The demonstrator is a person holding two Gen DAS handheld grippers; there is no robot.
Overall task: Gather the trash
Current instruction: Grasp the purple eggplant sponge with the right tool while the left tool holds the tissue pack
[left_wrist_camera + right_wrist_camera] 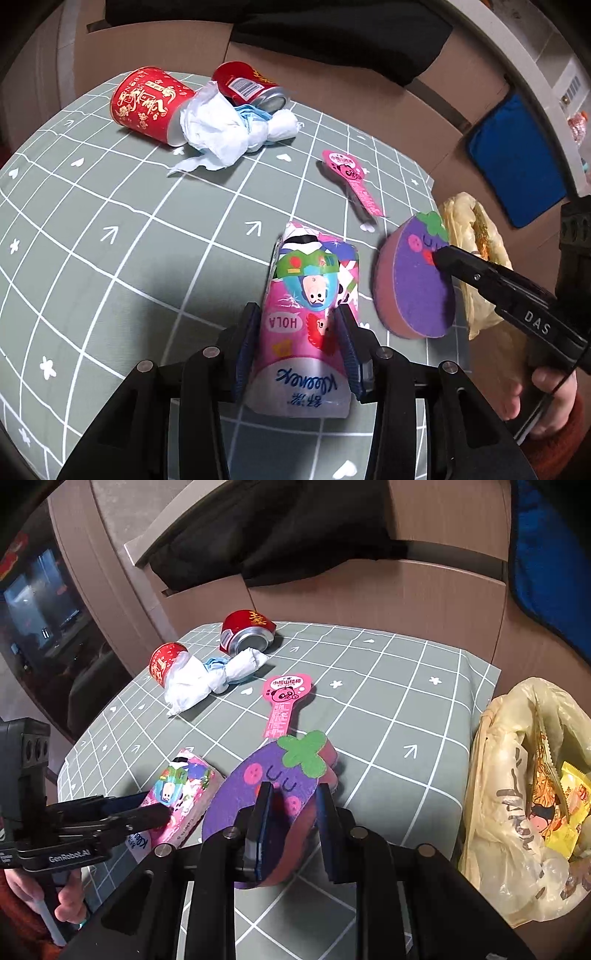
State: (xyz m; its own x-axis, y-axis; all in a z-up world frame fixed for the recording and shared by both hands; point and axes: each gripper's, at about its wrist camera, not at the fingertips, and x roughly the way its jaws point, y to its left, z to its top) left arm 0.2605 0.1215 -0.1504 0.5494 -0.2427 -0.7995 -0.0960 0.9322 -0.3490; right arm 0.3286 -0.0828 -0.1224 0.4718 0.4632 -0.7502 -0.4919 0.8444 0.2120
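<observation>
Left wrist view: the left gripper [300, 345] has its fingers [245, 347] clamped on the sides of a pink tissue pack [308, 306], which lies on the table [110, 229].
Far left of table: a red paper cup [146, 101] on its side, crumpled white tissue [214, 129] spilling from its mouth.
Behind the tissue: a red can [245, 83], also on its side, touching the tissue pile.
Middle: a pink wrapper [351, 177] with a cartoon face, flat on the checked cloth, apart from the rest.
Right of tissue pack: a purple sponge [415, 280] with a green leaf, tilted up on edge.
Right wrist view: the right gripper [293, 819] has its fingers [264, 812] closed across the purple sponge [258, 790], one on its purple face, the other behind.
Table edge, right: a yellowish trash bag [509, 812] hangs open just beside the table [406, 709], with snack packets [561, 805] inside.
</observation>
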